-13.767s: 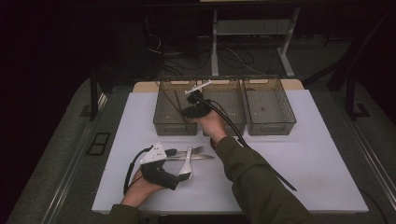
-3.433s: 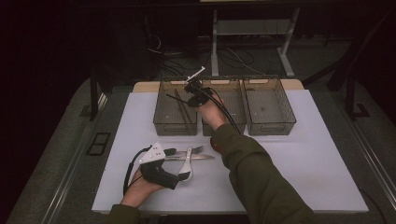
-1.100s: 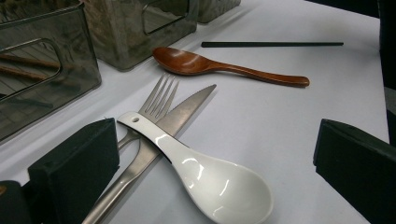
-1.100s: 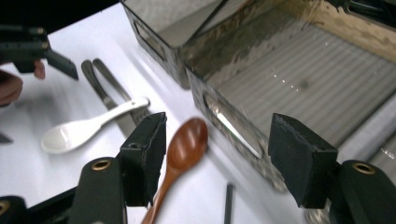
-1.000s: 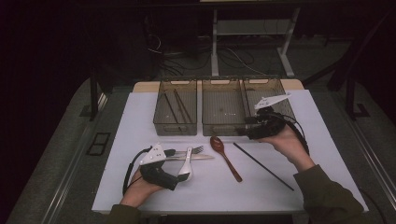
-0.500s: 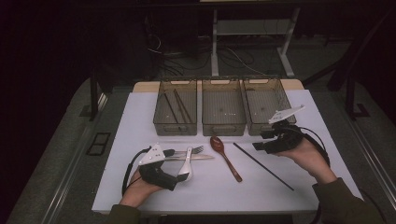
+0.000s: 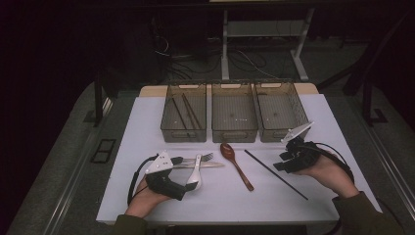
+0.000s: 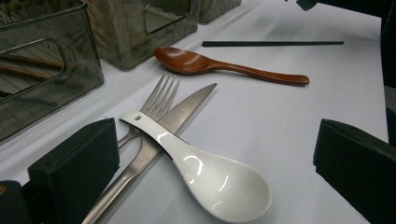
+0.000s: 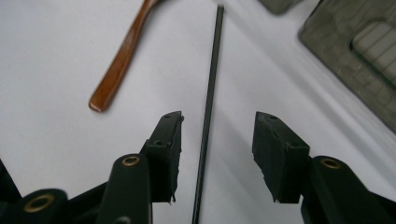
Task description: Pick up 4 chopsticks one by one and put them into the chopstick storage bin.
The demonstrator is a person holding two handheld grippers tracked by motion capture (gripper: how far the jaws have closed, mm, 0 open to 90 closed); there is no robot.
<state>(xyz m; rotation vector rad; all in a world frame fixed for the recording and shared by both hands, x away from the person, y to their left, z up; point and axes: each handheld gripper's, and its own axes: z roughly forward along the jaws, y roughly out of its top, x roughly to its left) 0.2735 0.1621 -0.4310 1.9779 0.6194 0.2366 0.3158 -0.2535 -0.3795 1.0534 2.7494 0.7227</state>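
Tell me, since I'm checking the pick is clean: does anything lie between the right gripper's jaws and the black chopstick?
Nothing visible does. The right gripper has its jaws either side of the black chopstick, just closing in but not yet touching it. The wooden spoon lies off to one side, apart from the chopstick.

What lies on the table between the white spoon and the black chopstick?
In the high view, the wooden spoon lies between the white spoon and the black chopstick; bare table surrounds it.

black chopstick [image 9: 208, 116] between the closing, not yet touching tongs [image 9: 217, 154]; wooden spoon handle [image 9: 119, 65] nearby
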